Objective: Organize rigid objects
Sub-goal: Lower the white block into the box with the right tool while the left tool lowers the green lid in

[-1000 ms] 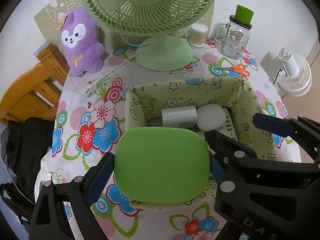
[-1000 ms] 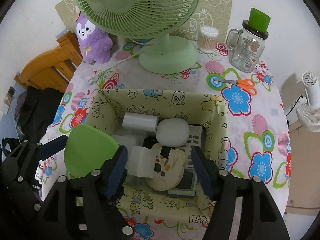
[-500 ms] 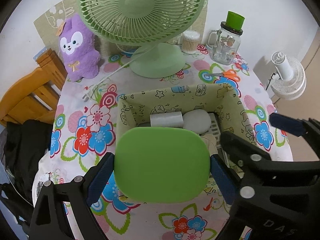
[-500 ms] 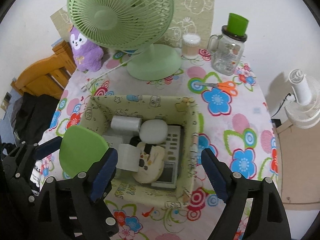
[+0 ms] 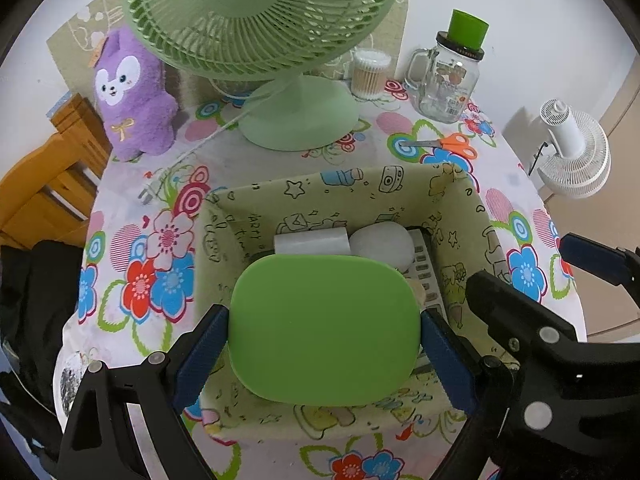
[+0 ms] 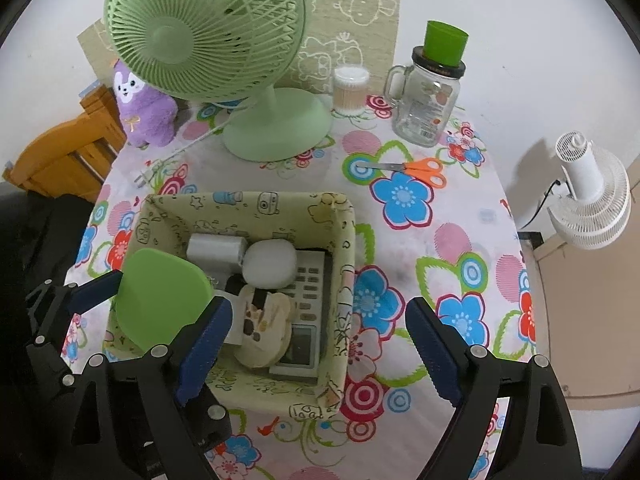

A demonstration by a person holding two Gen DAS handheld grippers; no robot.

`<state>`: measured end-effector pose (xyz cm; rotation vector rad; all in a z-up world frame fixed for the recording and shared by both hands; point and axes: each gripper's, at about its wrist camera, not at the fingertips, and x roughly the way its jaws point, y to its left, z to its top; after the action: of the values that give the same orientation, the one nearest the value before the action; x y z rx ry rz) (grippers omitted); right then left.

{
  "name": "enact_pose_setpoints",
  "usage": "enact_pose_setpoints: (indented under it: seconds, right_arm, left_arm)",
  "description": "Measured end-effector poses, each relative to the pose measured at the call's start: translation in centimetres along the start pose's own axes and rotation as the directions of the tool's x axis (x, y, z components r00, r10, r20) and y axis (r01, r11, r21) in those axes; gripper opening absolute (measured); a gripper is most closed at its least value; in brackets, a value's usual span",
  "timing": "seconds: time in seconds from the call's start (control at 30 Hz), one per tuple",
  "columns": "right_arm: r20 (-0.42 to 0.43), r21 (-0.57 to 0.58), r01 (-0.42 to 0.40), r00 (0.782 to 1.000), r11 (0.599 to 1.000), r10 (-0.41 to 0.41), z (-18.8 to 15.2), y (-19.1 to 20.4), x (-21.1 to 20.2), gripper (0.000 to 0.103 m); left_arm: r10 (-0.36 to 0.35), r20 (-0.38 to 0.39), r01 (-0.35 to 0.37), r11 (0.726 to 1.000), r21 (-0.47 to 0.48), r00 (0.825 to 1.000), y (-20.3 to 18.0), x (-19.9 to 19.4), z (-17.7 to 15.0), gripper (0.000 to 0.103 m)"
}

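- Over at the left edge of the flower-patterned counter (image 6: pixel 460 240), a purple plush rabbit toy (image 5: pixel 134 96) sits by the wall with a pale green table fan (image 5: pixel 264 20) next to it, both well apart from the work.
- Just right of those, the left claw (image 5: pixel 324 330) grips a flat green rounded-rectangle plastic lid (image 5: pixel 324 328) by its two short ends, one pad pressed on each; it has barely shifted over the last second.
- That lid hangs over the near-left part of the yellow-green printed fabric storage box (image 6: pixel 344 248), not yet inside. Its long axis runs from pad to pad, across the box, and its broad face tips up toward the left camera.
- Inside the box lie a white roll (image 6: pixel 216 248), a white rounded lump (image 6: pixel 270 264), a cream bear-shaped piece (image 6: pixel 266 324) and a grey keypad remote (image 6: pixel 308 304).
- Further right, the right claw (image 6: pixel 318 348) has just spread its jaws wide and lifted back from the box; nothing sits between its pads. I take that as a finished drop, which leaves the lid next.
- Beyond it, orange-handled scissors (image 6: pixel 404 168) lie loose on the counter, near a glass mug jar with a green cup on top (image 6: pixel 430 96).
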<state>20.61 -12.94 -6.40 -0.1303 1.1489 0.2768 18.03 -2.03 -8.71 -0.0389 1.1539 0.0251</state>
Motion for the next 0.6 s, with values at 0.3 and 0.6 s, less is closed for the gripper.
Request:
enact_pose_setpoints:
  seconds: [0.3,0.6]
  right_arm:
    - [-0.031,0.040,0.032,0.999,0.999,-0.030,-0.1,-1.1,1.4,0.090]
    - [-0.063,0.071,0.063,0.996,0.995,-0.059,-0.6,-2.2,2.4,0.090]
  left_arm:
    - [-0.020,-0.033,0.021,0.999,0.029,0.999,-0.8,2.0,0.5,0.095]
    - [-0.031,-0.069,0.035,0.998,0.052,0.997,-1.6,4.0,0.7,0.095]
